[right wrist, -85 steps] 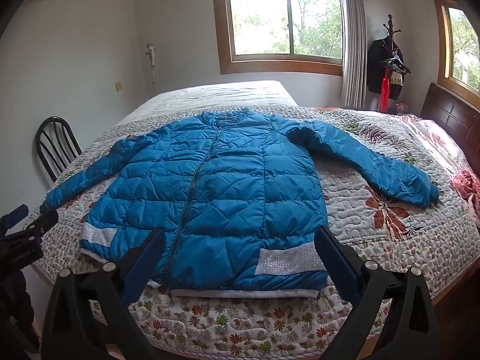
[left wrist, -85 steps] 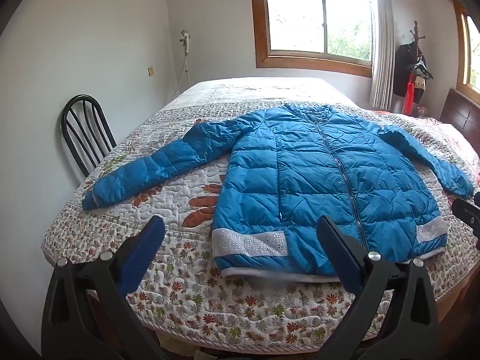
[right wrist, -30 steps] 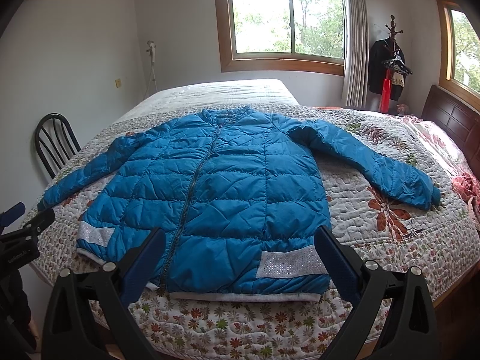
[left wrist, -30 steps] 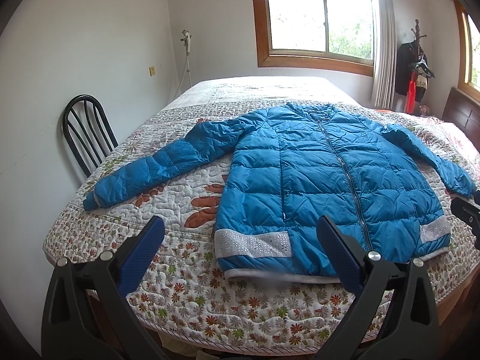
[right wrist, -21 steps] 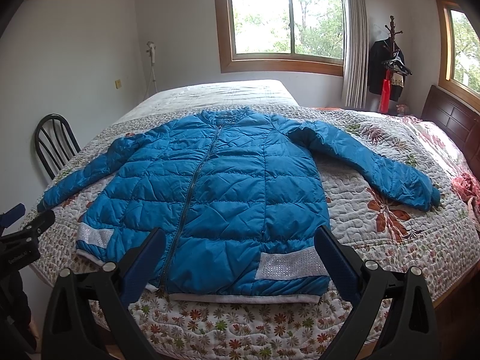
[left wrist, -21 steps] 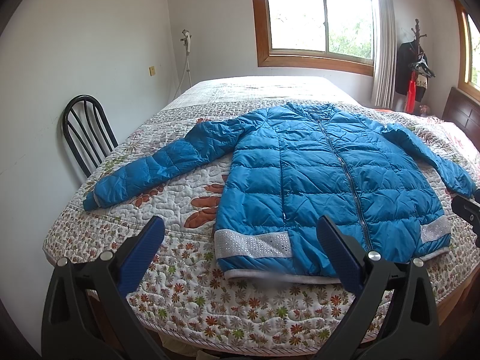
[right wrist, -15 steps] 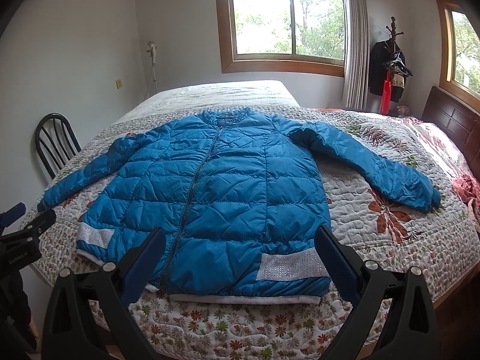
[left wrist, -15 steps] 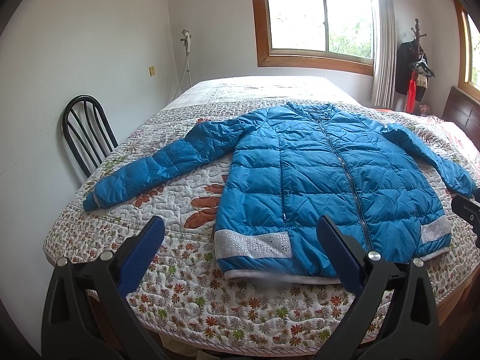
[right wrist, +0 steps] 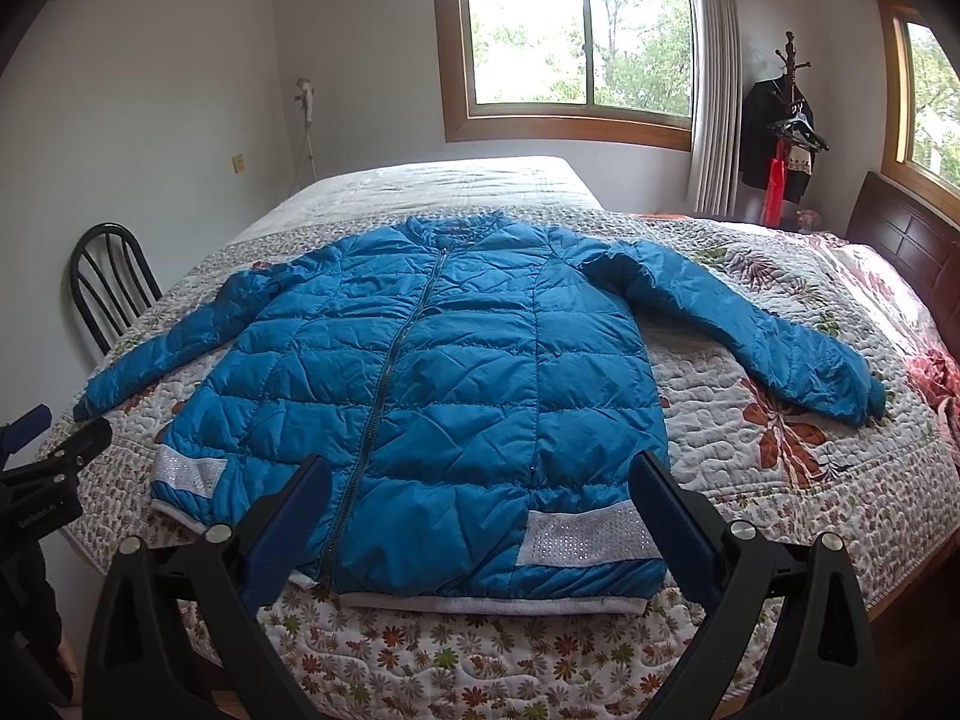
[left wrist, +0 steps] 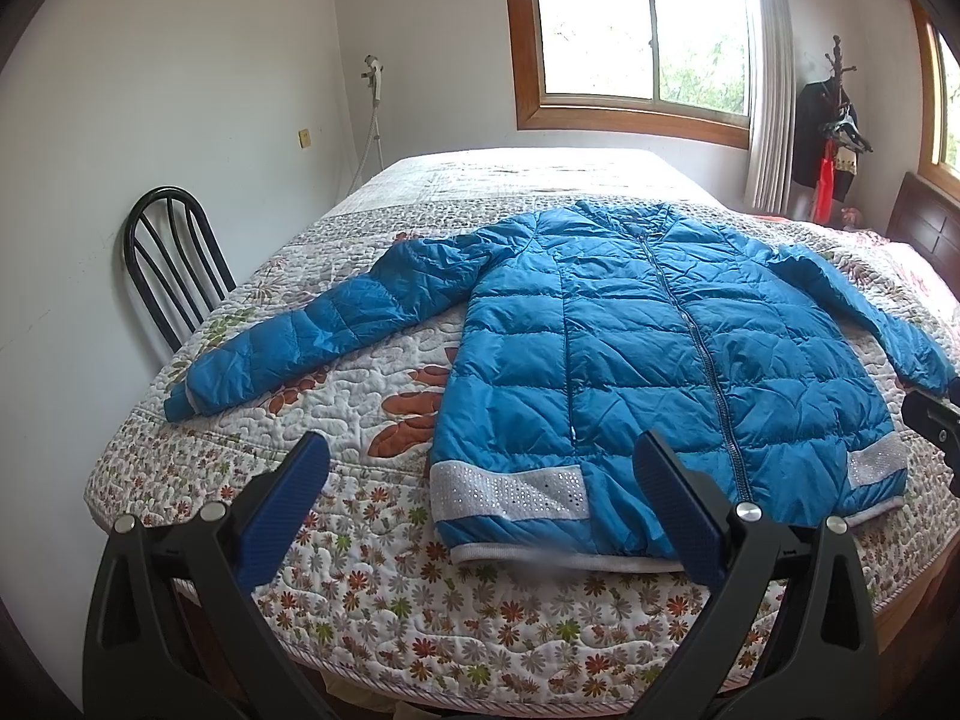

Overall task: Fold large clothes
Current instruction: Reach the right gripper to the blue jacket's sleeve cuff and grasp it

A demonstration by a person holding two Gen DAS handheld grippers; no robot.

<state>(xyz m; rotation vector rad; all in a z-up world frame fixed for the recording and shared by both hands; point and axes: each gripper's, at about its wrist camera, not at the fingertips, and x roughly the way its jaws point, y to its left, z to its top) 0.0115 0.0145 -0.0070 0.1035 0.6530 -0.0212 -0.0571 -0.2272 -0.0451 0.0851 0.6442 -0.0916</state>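
Right now both grippers have their fingers spread wide apart and hold nothing. The left gripper (left wrist: 480, 474) hangs in the air near the bottom left corner of the jacket (left wrist: 648, 360), not touching it. The right gripper (right wrist: 480, 480) hangs over the bottom edge of the same blue puffy jacket, also not touching. The jacket lies flat on the bed (left wrist: 372, 576), zipped up, front side up, with both sleeves stretched out to the sides. It has shiny silver bands (right wrist: 582, 537) near the bottom. The bed has a flowery quilt. A black chair (left wrist: 171, 258) stands beside the bed by the wall.
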